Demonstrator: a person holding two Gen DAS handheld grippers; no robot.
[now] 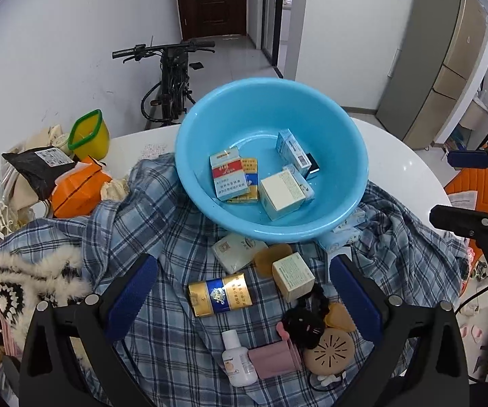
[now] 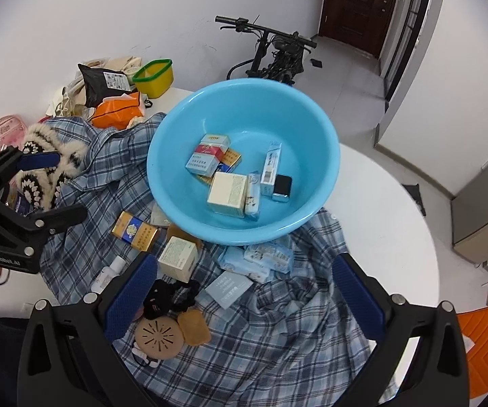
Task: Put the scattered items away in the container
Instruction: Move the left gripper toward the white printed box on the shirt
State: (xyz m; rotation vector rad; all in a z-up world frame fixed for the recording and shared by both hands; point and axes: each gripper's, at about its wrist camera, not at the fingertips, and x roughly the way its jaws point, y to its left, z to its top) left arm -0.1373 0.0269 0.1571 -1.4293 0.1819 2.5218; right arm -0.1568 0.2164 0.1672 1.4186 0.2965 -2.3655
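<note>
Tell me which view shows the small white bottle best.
The left wrist view: the small white bottle lies fully visible on the plaid shirt, cap and label both clear. In the right wrist view the right gripper's finger hides most of it.

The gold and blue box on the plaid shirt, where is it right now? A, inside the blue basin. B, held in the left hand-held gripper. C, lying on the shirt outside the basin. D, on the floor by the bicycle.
C: the gold and blue box lies flat on the plaid shirt, just outside the blue basin, and neither open hand-held gripper touches it.
</note>
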